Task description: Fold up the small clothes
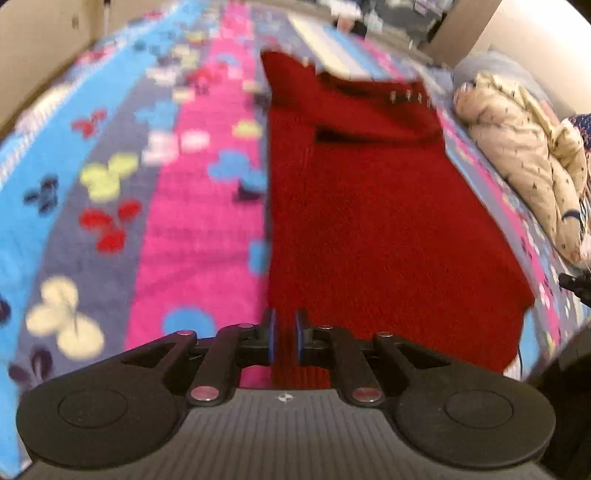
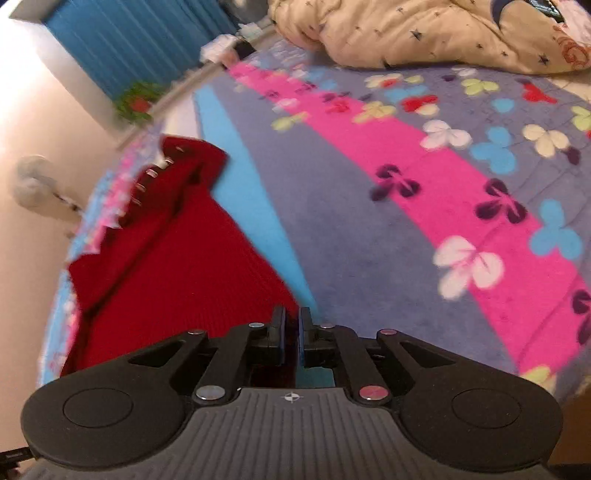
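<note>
A red knitted sweater (image 1: pixel 369 221) lies spread flat on the bed, with a row of small buttons near its far end. My left gripper (image 1: pixel 285 332) hovers over the sweater's near left corner. Its jaws stand a finger's width apart, and only the hem and the pink bedspread show through the gap. In the right wrist view the same sweater (image 2: pixel 177 266) stretches away to the left. My right gripper (image 2: pixel 292 328) sits over its near right corner. Its jaws are a narrow slit apart and I see no cloth pinched between them.
A bedspread (image 1: pixel 199 221) in pink, blue and grey stripes with flower prints covers the bed (image 2: pixel 369 221). A bunched cream quilt (image 1: pixel 524 155) lies along one side (image 2: pixel 424 33). A blue curtain (image 2: pixel 140 40) and a pale wall stand beyond the bed's edge.
</note>
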{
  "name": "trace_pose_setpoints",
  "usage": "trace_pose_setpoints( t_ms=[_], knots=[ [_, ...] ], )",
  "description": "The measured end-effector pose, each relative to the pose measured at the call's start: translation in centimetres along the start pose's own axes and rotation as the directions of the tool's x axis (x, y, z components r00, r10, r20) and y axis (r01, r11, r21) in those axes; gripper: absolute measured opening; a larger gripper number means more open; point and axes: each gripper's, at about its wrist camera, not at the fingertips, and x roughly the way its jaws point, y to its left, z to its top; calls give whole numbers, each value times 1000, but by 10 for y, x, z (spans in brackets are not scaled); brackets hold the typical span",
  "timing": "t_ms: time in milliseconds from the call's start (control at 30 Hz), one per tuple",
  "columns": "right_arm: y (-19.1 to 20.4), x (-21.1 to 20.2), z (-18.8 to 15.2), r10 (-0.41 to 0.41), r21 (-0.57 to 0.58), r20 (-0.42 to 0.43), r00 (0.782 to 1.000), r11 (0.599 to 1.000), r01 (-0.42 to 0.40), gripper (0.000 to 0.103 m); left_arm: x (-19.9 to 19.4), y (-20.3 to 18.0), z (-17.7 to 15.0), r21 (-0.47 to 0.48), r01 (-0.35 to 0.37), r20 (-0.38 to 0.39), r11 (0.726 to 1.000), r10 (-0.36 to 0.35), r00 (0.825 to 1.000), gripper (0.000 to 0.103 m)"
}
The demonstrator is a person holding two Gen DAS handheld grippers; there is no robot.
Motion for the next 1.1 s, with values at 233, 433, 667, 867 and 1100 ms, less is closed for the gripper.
trace_pose_setpoints(
  t_ms=[233,433,667,867,1100],
  knots=[
    [41,41,-3,-5,-197,-44,999,980,-3,59,31,-22,16,17,-62,-32,998,63,998,51],
    [60,88,-17,-175,-322,-161,971,940,116,41,67,-13,9,39,-175,-139,984,179,974,25],
    [58,41,-18,-64,-266,-73,995,963,42,8,46,-31,9,110,-154,-38,982,159,986,10],
    [31,13,-5,33,-137,-67,997,990,-42,7,47,-27,13,90,-174,-69,981,181,981,12],
    [59,37,-23,-93,-294,-128,987,954,52,14,32,-49,21,142,-228,86,963,218,972,32]
  ],
)
